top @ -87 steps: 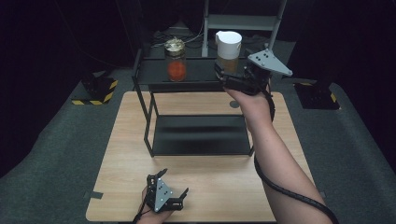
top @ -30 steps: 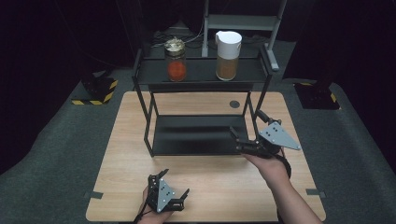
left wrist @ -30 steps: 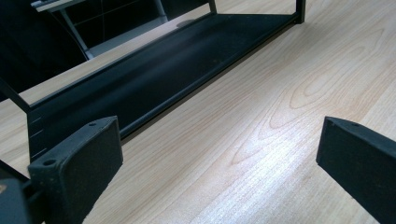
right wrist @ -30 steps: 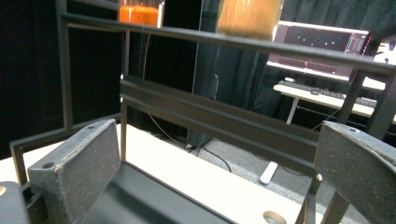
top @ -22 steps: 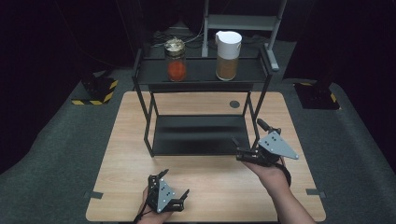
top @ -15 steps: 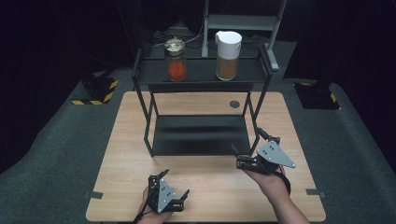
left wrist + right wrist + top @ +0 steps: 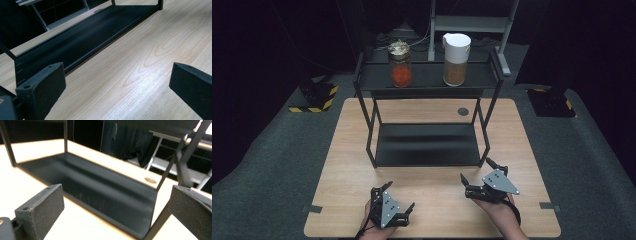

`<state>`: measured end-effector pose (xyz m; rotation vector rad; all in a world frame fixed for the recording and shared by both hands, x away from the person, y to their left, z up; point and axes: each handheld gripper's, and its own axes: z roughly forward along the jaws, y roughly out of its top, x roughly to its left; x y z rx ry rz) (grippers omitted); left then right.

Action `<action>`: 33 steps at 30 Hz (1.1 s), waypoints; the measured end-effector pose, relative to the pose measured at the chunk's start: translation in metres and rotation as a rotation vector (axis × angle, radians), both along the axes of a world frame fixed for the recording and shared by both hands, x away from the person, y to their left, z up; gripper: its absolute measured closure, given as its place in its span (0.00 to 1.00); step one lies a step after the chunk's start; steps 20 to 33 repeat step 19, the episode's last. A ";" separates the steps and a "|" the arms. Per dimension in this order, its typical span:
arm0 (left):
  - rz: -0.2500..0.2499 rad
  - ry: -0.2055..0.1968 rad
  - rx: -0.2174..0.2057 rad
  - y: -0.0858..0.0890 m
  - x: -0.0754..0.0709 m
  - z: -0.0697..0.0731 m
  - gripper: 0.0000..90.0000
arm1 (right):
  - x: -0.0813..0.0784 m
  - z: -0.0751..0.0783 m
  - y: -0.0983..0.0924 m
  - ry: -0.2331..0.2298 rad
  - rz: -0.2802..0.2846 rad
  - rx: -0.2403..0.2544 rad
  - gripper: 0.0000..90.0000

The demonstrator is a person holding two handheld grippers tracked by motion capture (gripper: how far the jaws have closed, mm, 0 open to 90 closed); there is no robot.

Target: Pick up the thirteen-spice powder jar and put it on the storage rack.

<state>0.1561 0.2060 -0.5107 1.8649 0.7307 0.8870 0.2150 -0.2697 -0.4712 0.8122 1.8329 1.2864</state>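
A black two-tier metal rack (image 7: 427,145) stands on the wooden table (image 7: 347,150). On its top shelf sit a glass jar of red contents (image 7: 401,64) and, beside it, a white-lidded canister (image 7: 456,59). In front of the rack, the left gripper (image 7: 394,197) and right gripper (image 7: 479,177) rest near the table's front edge, jaws spread apart, empty.

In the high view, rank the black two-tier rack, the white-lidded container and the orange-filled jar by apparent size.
1. Black two-tier rack, by far the largest.
2. White-lidded container.
3. Orange-filled jar, somewhat shorter and narrower.
Both sit side by side on the rack's top shelf, so nearness hardly matters.
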 end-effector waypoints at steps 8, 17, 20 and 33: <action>-0.002 -0.002 0.011 -0.001 0.000 0.001 0.01 | -0.006 -0.022 -0.007 0.068 -0.035 -0.054 0.00; 0.003 0.002 0.012 -0.002 0.000 0.001 0.01 | -0.008 -0.027 -0.013 0.103 -0.060 -0.088 0.00; 0.003 0.003 0.010 -0.001 0.000 0.001 0.01 | -0.009 -0.028 -0.014 0.099 -0.056 -0.085 0.00; 0.003 0.003 0.010 -0.001 0.000 0.001 0.01 | -0.009 -0.028 -0.014 0.099 -0.056 -0.085 0.00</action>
